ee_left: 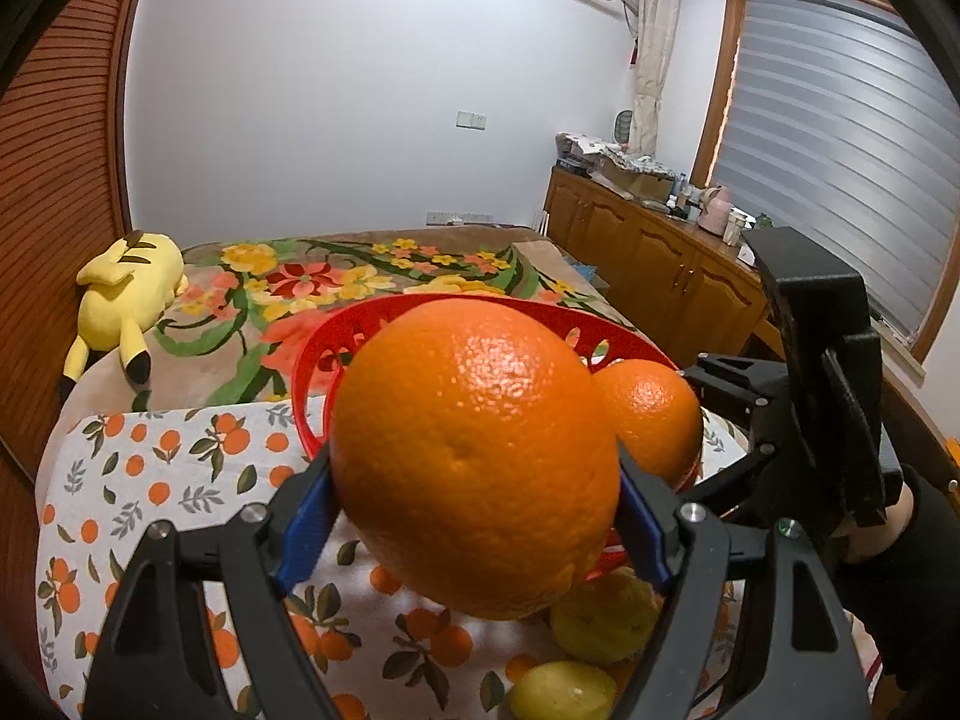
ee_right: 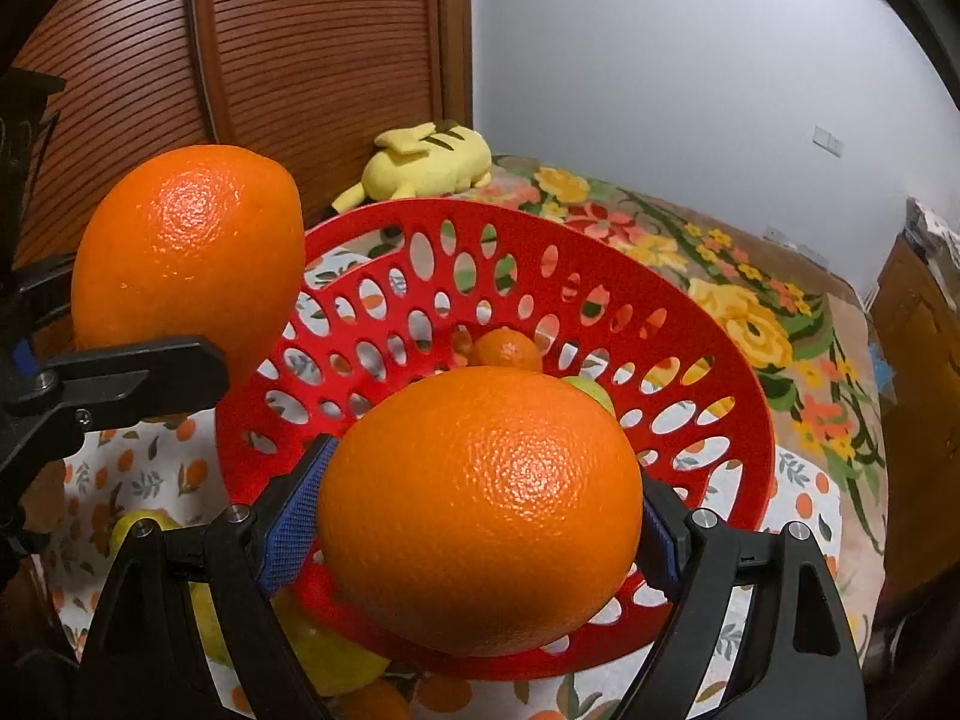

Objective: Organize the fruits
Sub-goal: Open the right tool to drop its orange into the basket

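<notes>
My left gripper (ee_left: pixel 474 498) is shut on a large orange (ee_left: pixel 474 456), its blue pads pressing on both sides. My right gripper (ee_right: pixel 480 516) is shut on a second large orange (ee_right: pixel 480 510), held over the near rim of a red perforated basket (ee_right: pixel 720 408). The left-held orange (ee_right: pixel 186 258) hangs just outside the basket's left rim. A small tangerine (ee_right: pixel 507 351) and a greenish fruit (ee_right: pixel 594 393) lie inside the basket. Yellow-green fruits (ee_left: pixel 600 624) rest on the cloth in front of the basket (ee_left: pixel 336 336).
The basket stands on an orange-print cloth (ee_left: pixel 150 480). Behind it lies a floral bed cover (ee_left: pixel 336 276) with a yellow plush toy (ee_left: pixel 126 294). A slatted wooden door (ee_right: pixel 300 60) is at the left, a wooden cabinet (ee_left: pixel 660 264) at the right. A person's hand (ee_left: pixel 888 522) holds the right gripper.
</notes>
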### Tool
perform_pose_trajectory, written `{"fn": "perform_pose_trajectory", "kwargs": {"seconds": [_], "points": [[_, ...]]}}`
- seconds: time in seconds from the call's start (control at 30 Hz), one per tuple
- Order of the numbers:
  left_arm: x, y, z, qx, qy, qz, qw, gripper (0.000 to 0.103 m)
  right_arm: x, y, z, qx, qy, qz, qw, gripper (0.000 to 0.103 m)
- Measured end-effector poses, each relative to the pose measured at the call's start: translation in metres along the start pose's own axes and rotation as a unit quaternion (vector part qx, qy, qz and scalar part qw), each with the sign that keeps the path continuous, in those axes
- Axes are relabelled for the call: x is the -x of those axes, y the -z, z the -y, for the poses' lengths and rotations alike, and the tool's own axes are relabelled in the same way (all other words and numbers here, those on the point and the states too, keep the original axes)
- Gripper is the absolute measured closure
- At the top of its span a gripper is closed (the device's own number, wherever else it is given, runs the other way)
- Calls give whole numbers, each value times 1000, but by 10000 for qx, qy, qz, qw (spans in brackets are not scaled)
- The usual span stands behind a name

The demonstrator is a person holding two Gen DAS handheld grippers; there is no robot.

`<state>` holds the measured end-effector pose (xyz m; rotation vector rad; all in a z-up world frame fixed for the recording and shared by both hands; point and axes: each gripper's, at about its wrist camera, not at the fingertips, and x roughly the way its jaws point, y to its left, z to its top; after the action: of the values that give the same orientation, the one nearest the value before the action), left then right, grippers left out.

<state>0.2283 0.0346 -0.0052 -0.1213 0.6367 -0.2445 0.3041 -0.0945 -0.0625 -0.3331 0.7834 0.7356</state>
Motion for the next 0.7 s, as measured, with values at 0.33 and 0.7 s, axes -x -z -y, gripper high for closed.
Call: {"fn": "perform_pose_trajectory", "kwargs": {"seconds": [0.33, 0.7], "points": [[-9, 1, -10, 84, -4, -51, 10000, 23, -16, -1, -5, 131, 308, -230, 9992, 13], [-9, 5, -10, 10, -34, -79, 10000, 23, 21, -5, 3, -56, 336, 253, 9991, 14]]}}
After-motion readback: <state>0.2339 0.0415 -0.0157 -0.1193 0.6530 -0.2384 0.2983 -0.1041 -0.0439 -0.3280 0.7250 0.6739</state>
